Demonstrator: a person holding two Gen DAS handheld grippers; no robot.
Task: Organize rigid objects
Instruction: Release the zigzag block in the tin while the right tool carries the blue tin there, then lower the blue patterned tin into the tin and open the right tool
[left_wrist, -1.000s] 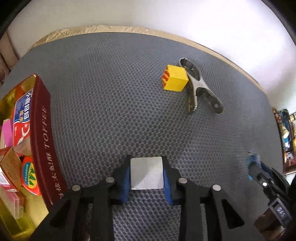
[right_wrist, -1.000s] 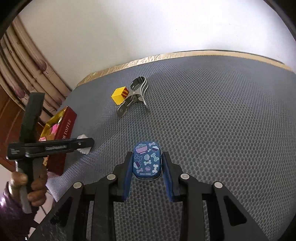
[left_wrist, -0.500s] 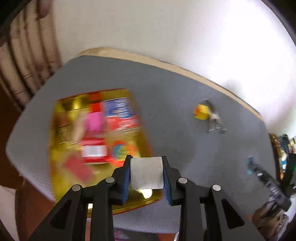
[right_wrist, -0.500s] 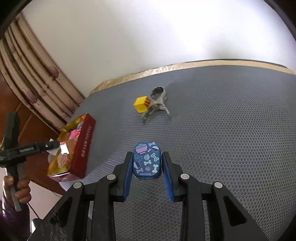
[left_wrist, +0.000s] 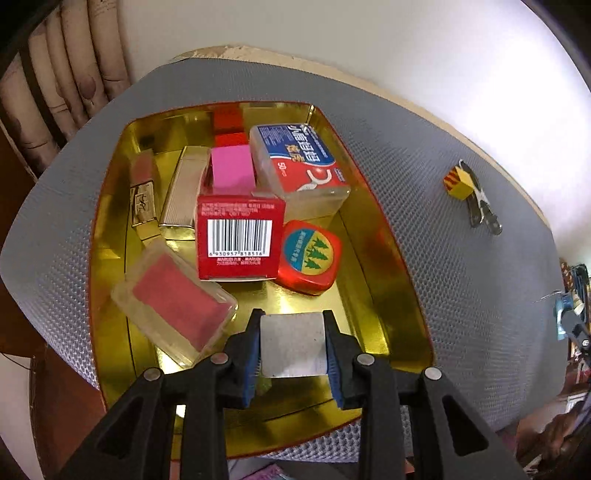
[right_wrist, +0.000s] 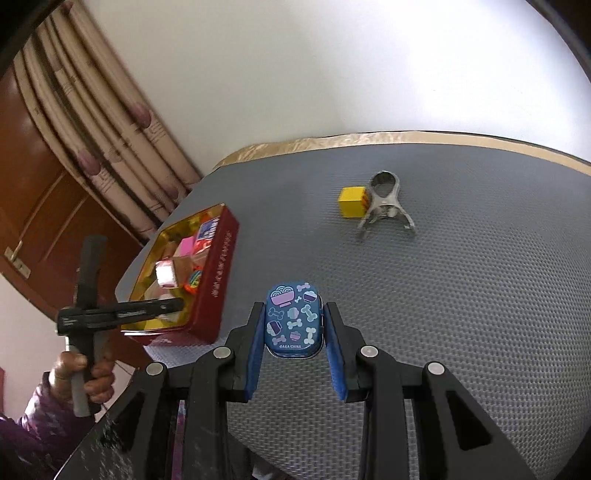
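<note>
My left gripper (left_wrist: 293, 345) is shut on a small grey-white block (left_wrist: 293, 343) and holds it above the near end of the open gold-lined red tin (left_wrist: 388, 280). The tin holds several small boxes, among them a red barcode box (left_wrist: 236, 240) and a round-cornered red case (left_wrist: 308, 256). My right gripper (right_wrist: 294, 325) is shut on a blue patterned tin (right_wrist: 294, 319) above the grey mat. The red tin (right_wrist: 214, 291) lies to its left, with the left gripper (right_wrist: 162, 306) over it. A yellow cube (right_wrist: 352, 201) and a metal clamp (right_wrist: 384, 203) lie further back.
The grey honeycomb mat (right_wrist: 461, 295) covers the table, with a tan edge at the wall. The cube (left_wrist: 458, 182) and clamp (left_wrist: 480, 206) show at right in the left wrist view. Curtains and a wooden door stand left. Clutter lies beyond the right table edge.
My left gripper has swung left from the mat to above the tin, still holding the block. My right gripper has lifted and pulled back a little with the blue tin.
</note>
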